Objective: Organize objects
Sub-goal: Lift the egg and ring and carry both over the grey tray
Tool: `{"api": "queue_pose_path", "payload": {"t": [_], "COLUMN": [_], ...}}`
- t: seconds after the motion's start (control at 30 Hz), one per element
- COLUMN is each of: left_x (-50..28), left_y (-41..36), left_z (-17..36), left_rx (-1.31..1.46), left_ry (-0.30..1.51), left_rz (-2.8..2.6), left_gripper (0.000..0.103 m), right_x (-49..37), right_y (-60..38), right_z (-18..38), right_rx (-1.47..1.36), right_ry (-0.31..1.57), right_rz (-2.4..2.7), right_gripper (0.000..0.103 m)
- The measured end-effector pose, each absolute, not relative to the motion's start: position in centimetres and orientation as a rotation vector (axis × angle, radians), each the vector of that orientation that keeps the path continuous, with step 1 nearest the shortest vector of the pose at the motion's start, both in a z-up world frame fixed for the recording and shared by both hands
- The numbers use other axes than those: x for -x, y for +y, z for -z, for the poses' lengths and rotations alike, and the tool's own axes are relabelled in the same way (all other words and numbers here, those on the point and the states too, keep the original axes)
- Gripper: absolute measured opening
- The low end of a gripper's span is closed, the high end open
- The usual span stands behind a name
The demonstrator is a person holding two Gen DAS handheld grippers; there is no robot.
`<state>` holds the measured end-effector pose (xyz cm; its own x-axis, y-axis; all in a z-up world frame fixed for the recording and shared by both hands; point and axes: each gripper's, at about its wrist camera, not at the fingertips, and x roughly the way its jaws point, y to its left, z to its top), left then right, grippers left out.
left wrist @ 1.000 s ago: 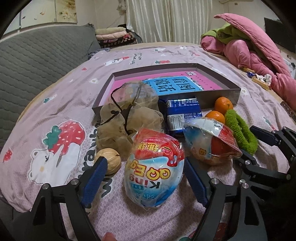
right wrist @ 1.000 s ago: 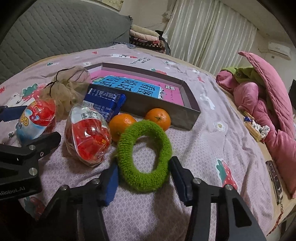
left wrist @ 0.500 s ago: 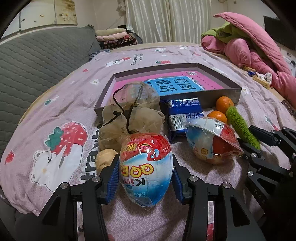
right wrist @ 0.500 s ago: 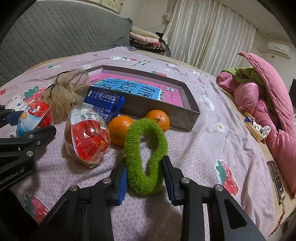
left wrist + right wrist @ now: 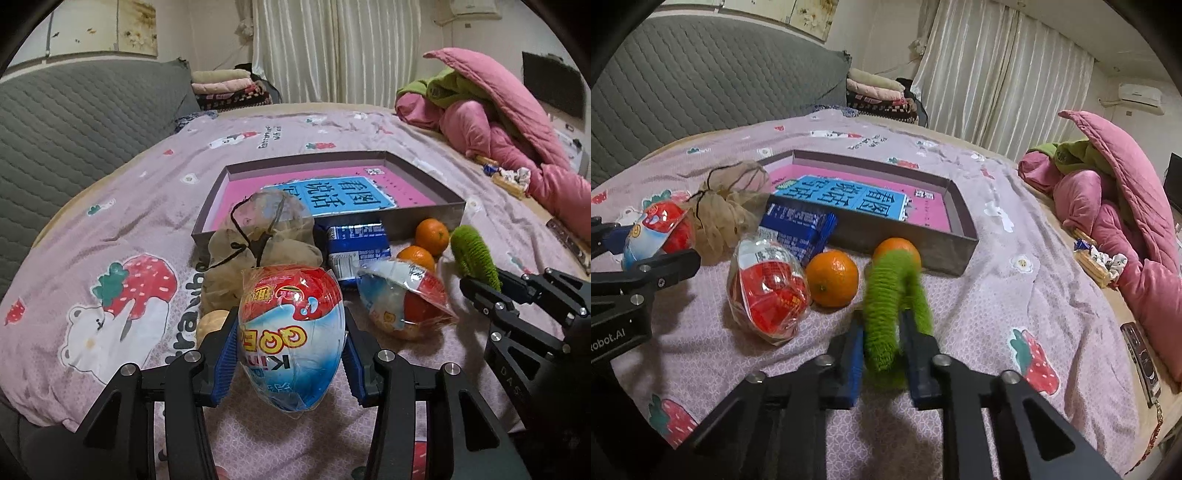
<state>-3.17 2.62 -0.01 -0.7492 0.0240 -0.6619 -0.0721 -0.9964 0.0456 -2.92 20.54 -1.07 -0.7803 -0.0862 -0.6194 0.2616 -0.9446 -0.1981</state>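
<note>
1. nearest the cameras, the left claw (image 5: 291, 360) pinches a wrapped toy egg (image 5: 290, 332) between its blue pads, low over the bed (image 5: 110, 206).
2. beside it, the right claw (image 5: 882, 354) is pressed together on a green knitted ring (image 5: 886, 306), squashing it into a narrow loop that stands up from the sheet.
3. just beyond lie a second wrapped egg (image 5: 768, 291), two oranges (image 5: 833, 278), a blue packet (image 5: 799, 227), a walnut (image 5: 210, 323) and mesh pouches (image 5: 258, 243), all outside the box.
4. farther back, the shallow box (image 5: 424, 218) holds only a blue-and-pink printed sheet (image 5: 343, 194).
5. judging by this, sorting has barely begun: two things are gripped, none placed, the rest wait.
</note>
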Motion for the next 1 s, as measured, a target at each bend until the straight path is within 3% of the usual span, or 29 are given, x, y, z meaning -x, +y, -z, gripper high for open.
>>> {"api": "queue_pose_path", "payload": {"t": [1.0], "left_x": [2.3], "left_y": [1.8], "left_z": [-3.9], "left_rx": [0.87], "left_ry": [-0.021], "left_rz": [-2.907], "left_gripper": [0.051], "right_x": [1.2], "right_y": [22.2], "right_z": [-3.5], "right_rx": [-0.668], "right_ry": [0.196], "right_rz": [2.806], "right_gripper": [0.015]}}
